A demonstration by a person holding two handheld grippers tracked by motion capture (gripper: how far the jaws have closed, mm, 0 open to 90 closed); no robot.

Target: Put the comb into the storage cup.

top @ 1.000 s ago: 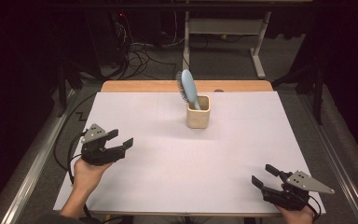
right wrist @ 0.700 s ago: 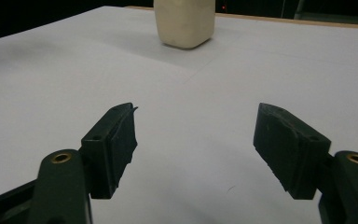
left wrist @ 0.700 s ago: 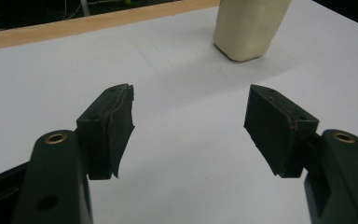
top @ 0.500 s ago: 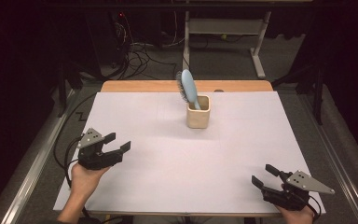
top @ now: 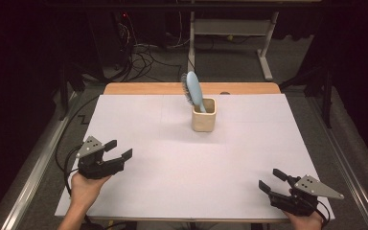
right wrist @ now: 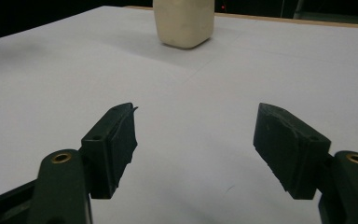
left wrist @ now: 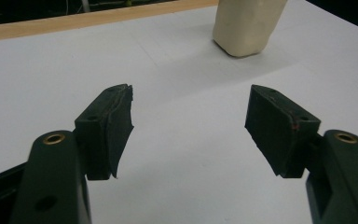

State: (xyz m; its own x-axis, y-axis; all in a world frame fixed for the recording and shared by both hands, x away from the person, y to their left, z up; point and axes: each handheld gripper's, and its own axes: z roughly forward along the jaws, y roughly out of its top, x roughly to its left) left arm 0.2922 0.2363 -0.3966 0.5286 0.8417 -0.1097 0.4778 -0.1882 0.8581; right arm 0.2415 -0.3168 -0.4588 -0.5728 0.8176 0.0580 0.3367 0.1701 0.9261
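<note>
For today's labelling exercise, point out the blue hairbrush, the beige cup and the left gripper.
blue hairbrush (top: 192, 88), high view, on its bristled head
beige cup (top: 203, 122), high view, on its front wall
left gripper (top: 120, 150), high view, midway between its open fingertips

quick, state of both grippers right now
Left gripper: open, nothing between the jaws, its jaws have just been opening a little.
Right gripper: open, holding nothing.

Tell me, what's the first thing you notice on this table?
The light blue hairbrush catches the eye, standing bristle-head up in a cream square cup at the far middle of the white table. Near the front corners, the black left tongs and black right tongs sit open, holding nothing.
</note>
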